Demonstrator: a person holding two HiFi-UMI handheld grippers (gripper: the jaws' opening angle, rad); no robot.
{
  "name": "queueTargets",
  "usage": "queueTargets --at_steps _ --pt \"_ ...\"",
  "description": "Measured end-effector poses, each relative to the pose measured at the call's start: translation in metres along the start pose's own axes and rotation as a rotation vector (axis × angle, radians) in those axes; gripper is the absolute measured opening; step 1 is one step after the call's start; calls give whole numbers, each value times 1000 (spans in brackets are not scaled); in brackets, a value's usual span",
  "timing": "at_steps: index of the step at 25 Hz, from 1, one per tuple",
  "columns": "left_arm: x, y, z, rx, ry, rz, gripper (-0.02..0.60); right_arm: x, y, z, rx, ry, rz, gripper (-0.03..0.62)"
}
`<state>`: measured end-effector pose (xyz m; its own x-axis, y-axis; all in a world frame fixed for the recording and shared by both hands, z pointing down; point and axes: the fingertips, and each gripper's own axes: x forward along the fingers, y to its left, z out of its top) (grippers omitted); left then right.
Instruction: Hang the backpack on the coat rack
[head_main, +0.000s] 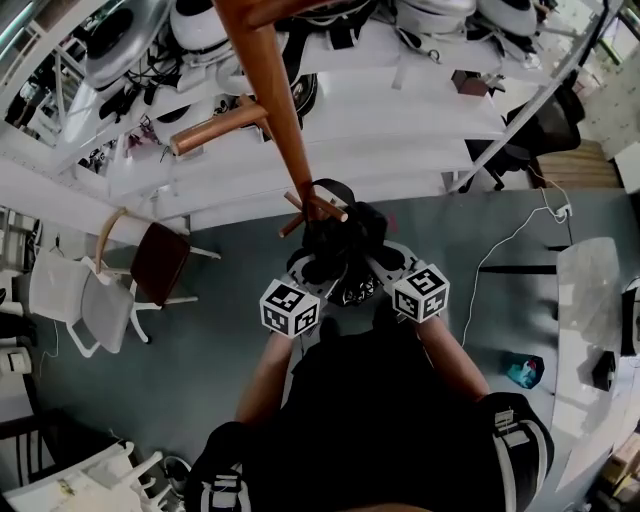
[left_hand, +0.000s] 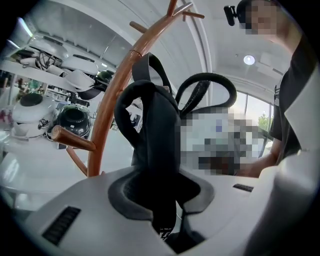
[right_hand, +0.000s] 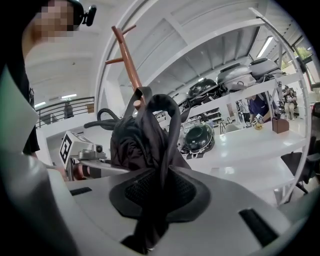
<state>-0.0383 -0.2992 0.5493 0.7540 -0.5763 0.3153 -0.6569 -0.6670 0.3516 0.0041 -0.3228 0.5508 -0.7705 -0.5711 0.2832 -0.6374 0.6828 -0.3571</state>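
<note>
Chairs (head_main: 160, 262) on grey floor (head_main: 230, 335)

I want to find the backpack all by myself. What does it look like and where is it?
Find the tall brown wooden coat rack. Close by its short pegs, the left gripper and right gripper both clamp the backpack. Unlike the hard wood and white shelves around, it is floppy, black, with looped straps.

left claw (left_hand: 160, 196), right claw (right_hand: 159, 196): grey, black pads (left_hand: 131, 192) | marker cubes (head_main: 290, 308): black-white | shirt (head_main: 380, 420): black
</note>
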Motion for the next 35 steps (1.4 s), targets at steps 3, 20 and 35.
queueTargets --at_steps 3,20,35 --pt "3 4 -2 -17 -7 8 112 5 -4 -2 -4 13 25 81" --pt "5 25 -15 -37 22 77 112 31 -14 -17 20 63 71 81" --pt "17 33 -12 -52 25 90 112 40 -32 -26 30 100 51 81"
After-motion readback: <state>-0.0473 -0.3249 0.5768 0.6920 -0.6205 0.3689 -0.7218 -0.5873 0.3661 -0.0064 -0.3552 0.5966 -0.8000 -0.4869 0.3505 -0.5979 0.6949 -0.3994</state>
